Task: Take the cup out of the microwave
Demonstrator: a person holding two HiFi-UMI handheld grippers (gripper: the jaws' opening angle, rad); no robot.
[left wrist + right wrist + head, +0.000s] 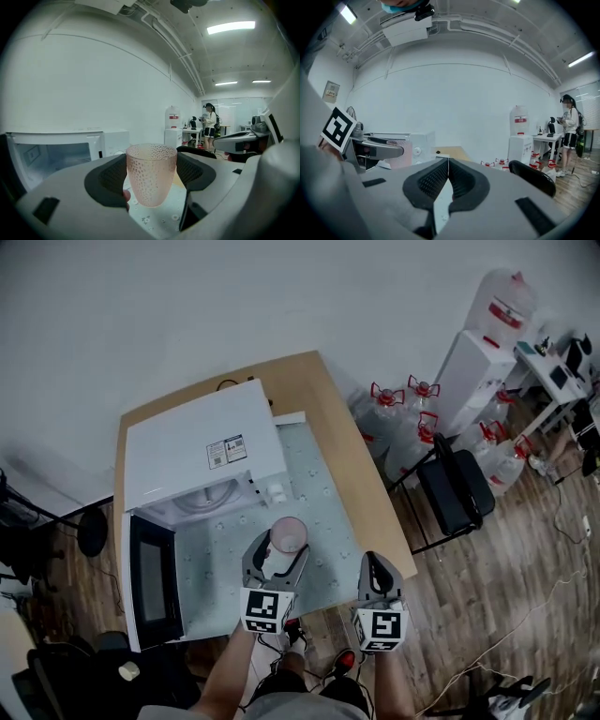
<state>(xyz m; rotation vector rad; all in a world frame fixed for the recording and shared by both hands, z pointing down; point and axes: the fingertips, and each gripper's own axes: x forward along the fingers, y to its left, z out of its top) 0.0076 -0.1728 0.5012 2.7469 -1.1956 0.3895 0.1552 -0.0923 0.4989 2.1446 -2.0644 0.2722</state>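
The left tongs (pixel 280 549) gripped the pink dimpled plastic cup (pixel 151 174), already outside at the white microwave's (pixel 202 451) 5 o'clock, over the wooden counter (pixel 328 418). The right tongs (pixel 447 176) were pressed together, empty. Next, I'd judge: set it down upright, then release

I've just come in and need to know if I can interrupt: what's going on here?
A person works at a table with tongs in each hand. The left tongs are shut on a pink cup, already outside the microwave, over the patterned mat in front of it. The right tongs are shut and empty, off to the side. The microwave door stands open.
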